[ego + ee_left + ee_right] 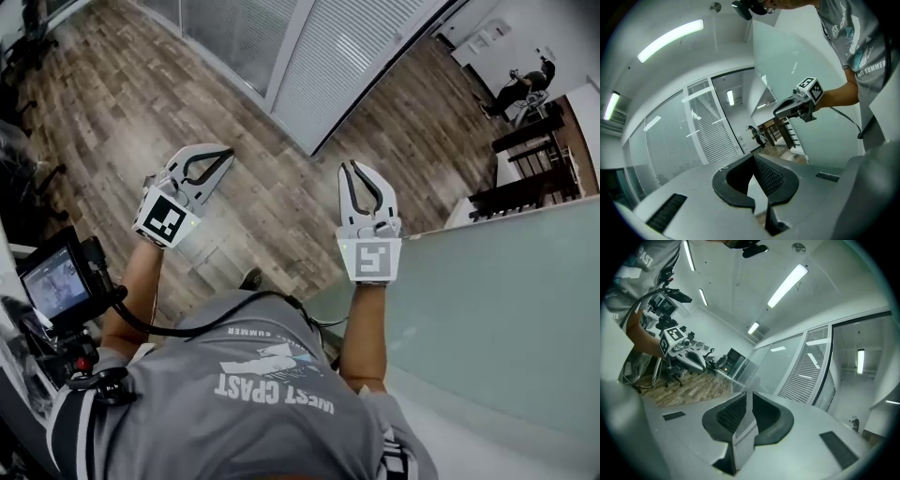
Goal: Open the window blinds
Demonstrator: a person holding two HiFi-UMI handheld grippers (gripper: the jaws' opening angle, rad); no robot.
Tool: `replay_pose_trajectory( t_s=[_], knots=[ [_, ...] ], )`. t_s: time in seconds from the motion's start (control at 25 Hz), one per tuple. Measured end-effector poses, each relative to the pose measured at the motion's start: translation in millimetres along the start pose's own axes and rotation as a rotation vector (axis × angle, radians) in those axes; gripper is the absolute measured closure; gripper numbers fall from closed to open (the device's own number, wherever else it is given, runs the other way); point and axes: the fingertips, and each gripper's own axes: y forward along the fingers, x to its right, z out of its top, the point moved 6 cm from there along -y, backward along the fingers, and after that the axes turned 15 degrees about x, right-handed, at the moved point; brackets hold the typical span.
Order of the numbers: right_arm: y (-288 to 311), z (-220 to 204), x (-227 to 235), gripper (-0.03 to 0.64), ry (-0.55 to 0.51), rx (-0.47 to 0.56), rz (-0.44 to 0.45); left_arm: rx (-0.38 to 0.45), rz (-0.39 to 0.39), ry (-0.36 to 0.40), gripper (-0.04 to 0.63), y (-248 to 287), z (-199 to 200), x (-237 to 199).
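Note:
The white slatted window blinds [349, 45] hang shut behind glass panels at the far side of the wood floor. They also show in the left gripper view as the blinds [711, 133] and in the right gripper view as the blinds [804, 373]. My left gripper [227, 155] is raised in the air, well short of them, shut and empty. The right gripper [352, 168] is held up beside it, also shut on nothing. In their own views the left gripper [753, 160] and the right gripper [749, 396] show pads meeting at the tips.
A frosted glass partition [497, 309] stands close on my right. A camera rig with a small screen [54, 281] sits at my left. Dark wooden furniture [525, 178] and a distant seated person [521, 88] are at the far right. Office chairs [28, 42] stand far left.

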Motion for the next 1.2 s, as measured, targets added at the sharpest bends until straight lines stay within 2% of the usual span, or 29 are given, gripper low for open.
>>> replay_pose_trajectory(
  t_s=[0.2, 0.4, 0.56, 0.64, 0.8, 1.0, 1.08, 1.2],
  knots=[
    [50, -47, 68, 0.580, 0.008, -0.001, -0.022, 0.003, 0.036, 0.005, 0.592, 59, -34, -41],
    [90, -95, 95, 0.578, 0.056, -0.015, -0.012, -0.054, 0.031, -0.008, 0.592, 90, -71, -72],
    [141, -133, 137, 0.580, 0.076, -0.026, -0.054, -0.060, 0.026, -0.034, 0.592, 140, -110, -130],
    [167, -141, 162, 0.580, 0.033, -0.043, -0.070, -0.039, 0.022, -0.053, 0.592, 166, -125, -162],
    [234, -159, 203, 0.580, -0.010, -0.068, -0.122, 0.056, -0.049, 0.024, 0.592, 223, -147, -240],
    [340, -221, 280, 0.579, 0.029, -0.131, -0.179, 0.070, -0.132, -0.007, 0.592, 329, -205, -354],
    [358, -236, 295, 0.578, 0.014, -0.156, -0.212, 0.093, -0.161, -0.008, 0.592, 355, -220, -378],
    [356, -260, 308, 0.579, -0.026, -0.203, -0.242, 0.120, -0.193, -0.015, 0.592, 386, -237, -384]
  ],
)
